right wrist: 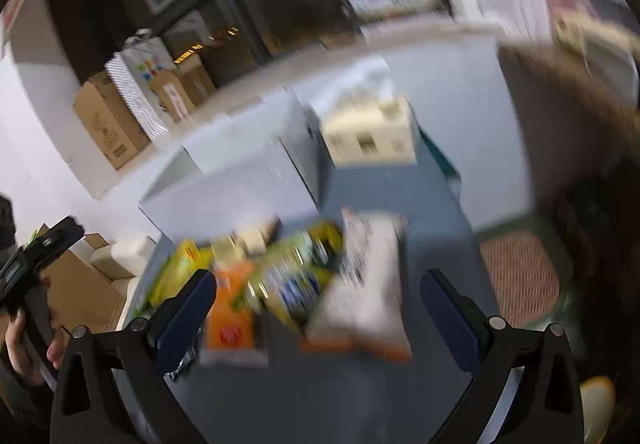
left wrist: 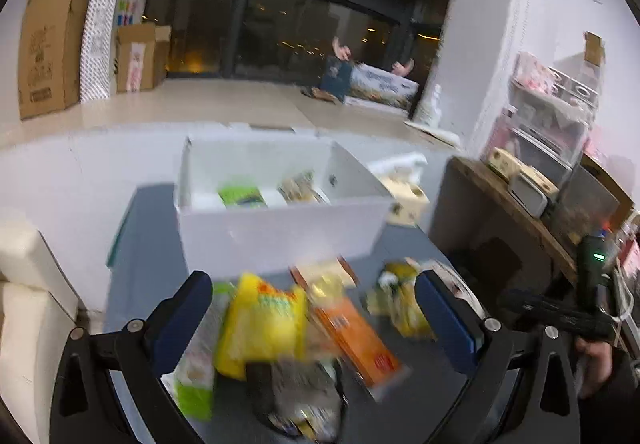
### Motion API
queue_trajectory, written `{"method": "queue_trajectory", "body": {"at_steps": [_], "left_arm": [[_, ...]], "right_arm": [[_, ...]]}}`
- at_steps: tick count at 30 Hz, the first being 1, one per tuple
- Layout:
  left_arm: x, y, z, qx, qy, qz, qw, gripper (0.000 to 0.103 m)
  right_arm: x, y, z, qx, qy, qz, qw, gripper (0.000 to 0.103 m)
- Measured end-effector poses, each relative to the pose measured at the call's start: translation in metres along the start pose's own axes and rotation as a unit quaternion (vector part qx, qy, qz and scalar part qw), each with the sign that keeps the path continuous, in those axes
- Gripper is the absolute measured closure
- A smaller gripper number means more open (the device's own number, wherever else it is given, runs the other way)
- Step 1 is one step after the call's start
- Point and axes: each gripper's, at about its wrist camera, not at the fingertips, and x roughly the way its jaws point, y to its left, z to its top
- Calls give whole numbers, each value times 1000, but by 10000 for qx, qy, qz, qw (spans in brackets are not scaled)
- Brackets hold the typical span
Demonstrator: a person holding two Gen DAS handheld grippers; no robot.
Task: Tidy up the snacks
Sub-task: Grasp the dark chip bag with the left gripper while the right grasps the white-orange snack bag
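Both my grippers, left (left wrist: 314,318) and right (right wrist: 318,318), gape wide, holding nothing; beneath them, crinkly snack packets (left wrist: 260,324) blur together beside the white rectangular bin (left wrist: 280,232) on the grey table (left wrist: 136,284).

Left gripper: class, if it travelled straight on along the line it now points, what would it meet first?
Probably the yellow snack bag in the pile on the grey table, lying between the open left gripper fingers. The white bin stands behind it. Blur makes depth uncertain.

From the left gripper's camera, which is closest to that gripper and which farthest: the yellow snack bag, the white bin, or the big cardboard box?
1. Yellow snack bag: lies between the open left gripper fingers.
2. White bin: just behind the snack pile, on the table.
3. Big cardboard box: far back on the left, against the wall.
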Motion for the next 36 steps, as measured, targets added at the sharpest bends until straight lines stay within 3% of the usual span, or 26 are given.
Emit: {"method": "queue_trajectory", "body": {"at_steps": [5,11,16,17,18,19,21,28,33,36], "left_arm": [[-7,-7,-28,89,133,204,9997,0],[-10,2,-49,144,400,399,9983,0],[-11,4,-65,298,588,557,9963,0],[-10,5,-68,291,625,571,9960,0],[-8,7,-72,243,678,555,9959,0],[-6,8,-74,184,733,521,9958,0],[-2,11,-79,91,826,474,9954,0],[24,17,-82,-186,1164,266,9927,0],[60,33,-87,-938,1603,44,9826,0],[80,37,-91,-1178,1811,175,9762,0]], "right_arm": [[24,-28,-15,479,500,43,9976,0],[50,-42,4,770,608,152,9951,0],[89,-44,18,852,1083,217,9902,0],[92,-45,18,869,1101,253,9898,2],[96,-45,18,891,1115,344,9892,19],[100,-45,18,903,1166,344,9885,56],[104,-45,16,929,1211,86,9883,57],[71,-52,11,1100,822,128,9904,59],[28,-50,12,1141,405,298,9922,59],[5,-45,11,1053,219,374,9935,59]]}}
